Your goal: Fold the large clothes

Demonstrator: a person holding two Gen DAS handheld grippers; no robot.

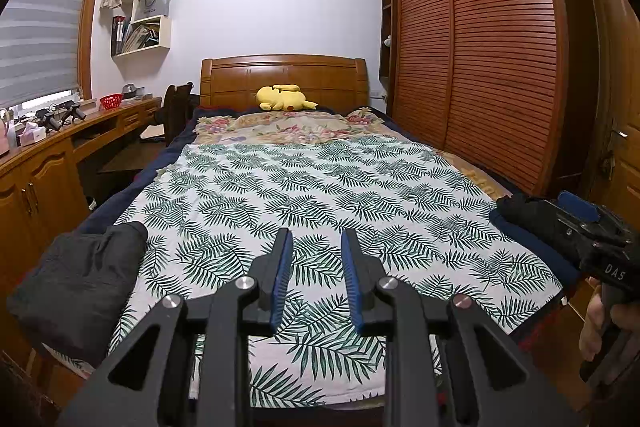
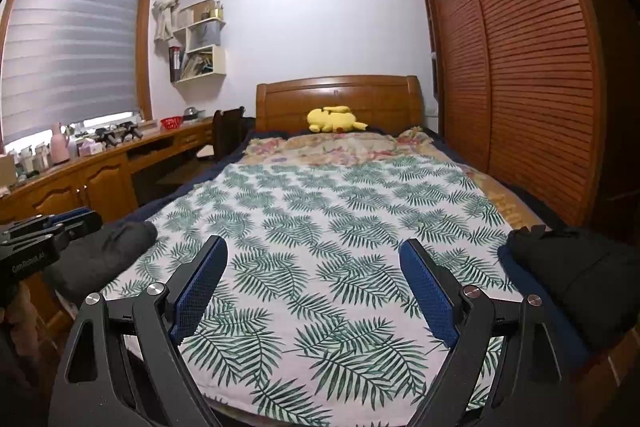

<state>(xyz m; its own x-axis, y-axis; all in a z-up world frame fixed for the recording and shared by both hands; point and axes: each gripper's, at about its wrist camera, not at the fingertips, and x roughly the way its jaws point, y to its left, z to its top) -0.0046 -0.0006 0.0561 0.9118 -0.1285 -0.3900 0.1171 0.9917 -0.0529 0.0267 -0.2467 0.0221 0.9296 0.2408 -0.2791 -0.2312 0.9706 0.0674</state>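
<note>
The left gripper (image 1: 316,239) hovers narrowly parted and empty over the leaf-print white sheet (image 1: 320,187). The right gripper (image 2: 314,251) gapes wide, empty, between the dark grey folded garment (image 2: 104,251) and the black folded garment (image 2: 576,267).

Two folded dark garments (image 1: 80,279) (image 2: 576,279), one plush toy (image 1: 285,98).

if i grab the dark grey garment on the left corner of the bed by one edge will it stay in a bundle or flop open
The dark grey garment will probably flop open: it lies in soft, loose folds. It looks thick, so likely fairly heavy and saggy. Part of it droops over the bed corner, so a tug may slide it off.
</note>
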